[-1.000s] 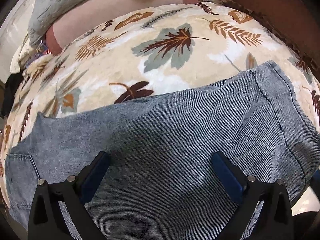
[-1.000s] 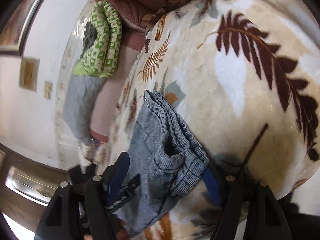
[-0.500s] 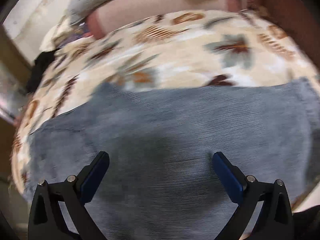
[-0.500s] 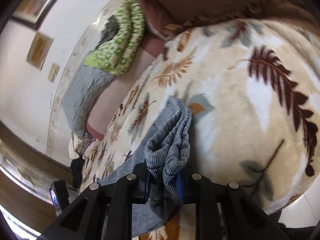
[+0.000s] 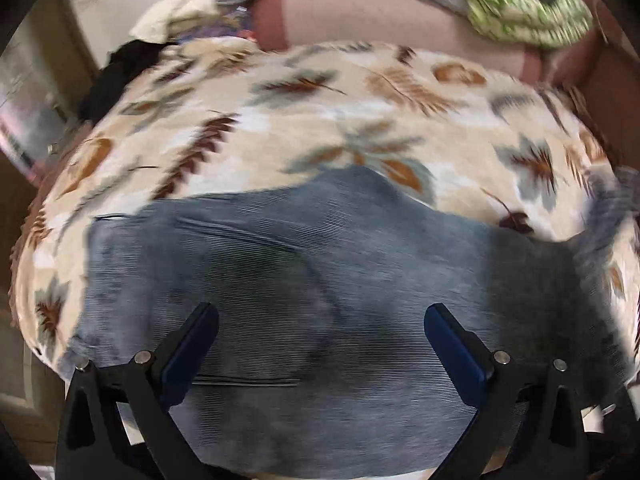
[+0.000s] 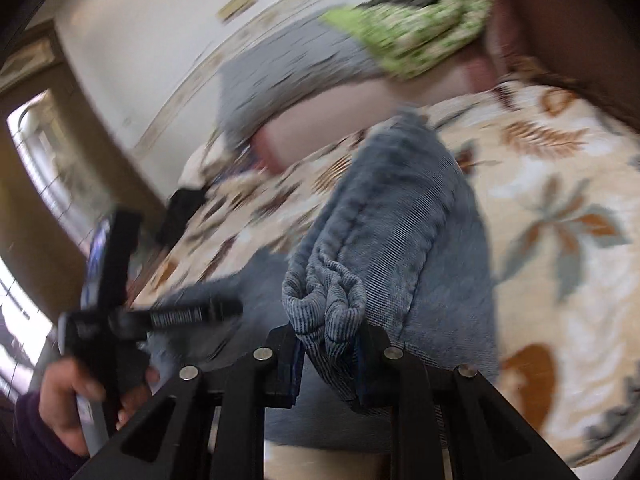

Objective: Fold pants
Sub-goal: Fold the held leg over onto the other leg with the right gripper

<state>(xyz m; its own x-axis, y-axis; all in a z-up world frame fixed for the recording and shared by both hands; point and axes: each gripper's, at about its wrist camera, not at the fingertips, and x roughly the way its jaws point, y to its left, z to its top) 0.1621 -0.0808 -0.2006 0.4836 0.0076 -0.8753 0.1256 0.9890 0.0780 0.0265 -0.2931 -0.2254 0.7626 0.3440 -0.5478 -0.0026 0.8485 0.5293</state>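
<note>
A: Where are the pants [image 5: 320, 280] seen?

B: They are spread out on the leaf blanket [image 5: 280, 128] that covers the bed. In the left wrist view most of the lower half is filled by the grey-blue cloth. It is laid fairly flat, with a few soft ridges across it.

A: What is done with the left gripper [image 5: 320, 344]?

B: It is held above the pants with its two blue pads wide apart. Nothing is caught between them. Only cloth is seen under the gap.

A: And the right gripper [image 6: 326, 360]?

B: A bunched end of the pants [image 6: 332, 292] is pinched tight between its pads. The jaws are nearly closed, with only the thick roll of cloth between them. That end is lifted off the blanket [image 6: 560, 184], and the rest of the cloth is draped down from it.

A: Is a hand seen?

B: Yes. In the right wrist view the person's left hand [image 6: 76, 400] is seen low on the left side, wrapped around the black handle of the other gripper. A dark sleeve [image 6: 32, 440] is seen at the wrist.

A: What else is shown?

B: A green patterned cloth [image 6: 420, 24] and a grey pillow [image 6: 288, 68] are seen at the far side of the bed, but all is blurred
</note>
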